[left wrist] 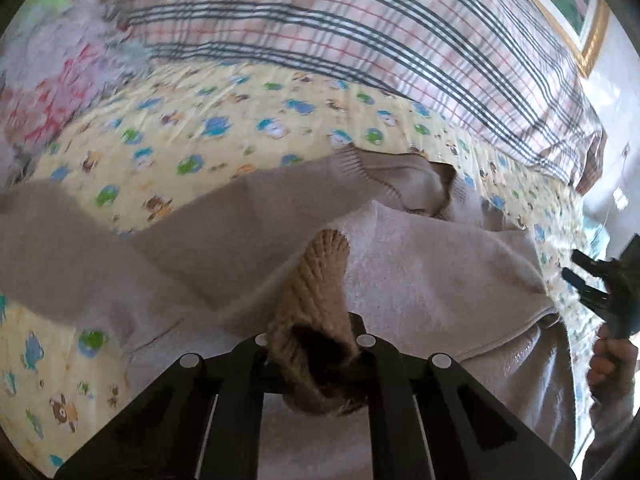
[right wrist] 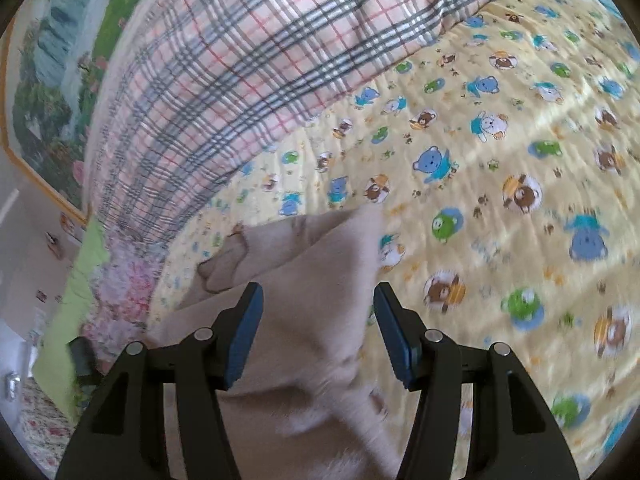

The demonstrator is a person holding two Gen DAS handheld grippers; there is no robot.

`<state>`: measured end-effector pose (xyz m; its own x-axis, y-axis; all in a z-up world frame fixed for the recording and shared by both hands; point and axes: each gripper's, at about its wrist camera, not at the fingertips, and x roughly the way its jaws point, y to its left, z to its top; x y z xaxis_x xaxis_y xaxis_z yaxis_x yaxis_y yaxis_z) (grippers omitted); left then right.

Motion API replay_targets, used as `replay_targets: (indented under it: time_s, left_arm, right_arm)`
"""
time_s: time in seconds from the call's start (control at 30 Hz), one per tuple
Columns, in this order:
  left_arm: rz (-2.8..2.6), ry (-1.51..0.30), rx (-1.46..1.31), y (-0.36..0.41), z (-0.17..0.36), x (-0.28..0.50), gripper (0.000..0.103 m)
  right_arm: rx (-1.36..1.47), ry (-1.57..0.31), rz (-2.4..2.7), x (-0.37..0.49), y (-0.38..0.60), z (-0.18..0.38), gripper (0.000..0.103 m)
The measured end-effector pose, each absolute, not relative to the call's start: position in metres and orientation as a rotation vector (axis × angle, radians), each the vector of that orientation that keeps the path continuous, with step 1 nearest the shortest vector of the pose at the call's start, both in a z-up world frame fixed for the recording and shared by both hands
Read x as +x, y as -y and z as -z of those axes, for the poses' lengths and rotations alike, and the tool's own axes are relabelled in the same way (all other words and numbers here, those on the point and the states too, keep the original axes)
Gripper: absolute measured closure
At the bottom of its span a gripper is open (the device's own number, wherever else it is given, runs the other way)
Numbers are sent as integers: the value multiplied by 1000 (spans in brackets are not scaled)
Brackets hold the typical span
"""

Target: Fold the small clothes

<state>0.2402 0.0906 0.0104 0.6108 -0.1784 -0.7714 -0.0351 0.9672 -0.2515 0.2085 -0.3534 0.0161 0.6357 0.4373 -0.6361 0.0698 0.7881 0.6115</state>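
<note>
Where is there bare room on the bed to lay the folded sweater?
Free: the yellow bear-print sheet right of the beige sweater, below the plaid quilt. Crowded: around the sweater itself and the floral bedding on its left.

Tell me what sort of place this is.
Most likely a bedroom: a bed spread with a yellow bear-print sheet, a plaid quilt piled at its far side, and a framed landscape picture on the wall.
</note>
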Motion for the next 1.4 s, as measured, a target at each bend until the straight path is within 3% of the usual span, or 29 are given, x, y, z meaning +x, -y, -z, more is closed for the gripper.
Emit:
replay_targets:
  time_s: [0.3, 0.33, 0.37, 0.4, 0.6, 0.83, 0.93, 1.03, 1.1, 1.4]
  left_arm:
    - [111, -974, -391, -99, 13, 225, 96]
    - [116, -974, -386, -96, 12, 223, 96]
    - [134, -964, -387, -92, 7, 223, 96]
    - [149, -955, -392, -89, 3, 225, 96]
    - [224, -919, -397, -67, -9, 249, 96]
    - [196, -1001, -371, -71, 28, 271, 94]
    - [182, -999, -354, -77, 28, 268, 87]
    - [162, -987, -351, -88, 18, 256, 80]
    - [142, -972, -349, -99, 11, 245, 75]
    - [-3, -944, -461, -177, 4, 188, 70]
  right_arm:
    - [515, -1046, -227, 262, 308, 25, 47]
    - [496, -1058, -223, 265, 305, 29, 60]
    - [481, -1064, -226, 267, 303, 30, 94]
    - [475, -1062, -232, 268, 304, 27, 95]
    - [371, -886, -153, 268, 337, -31, 96]
    - [240, -963, -96, 281, 329, 8, 96]
    - [234, -987, -75, 283, 326, 22, 94]
    - [235, -999, -23, 277, 330, 18, 79]
    - [249, -984, 14, 266, 333, 8, 63]
    - [377, -924, -219, 197, 284, -22, 58]
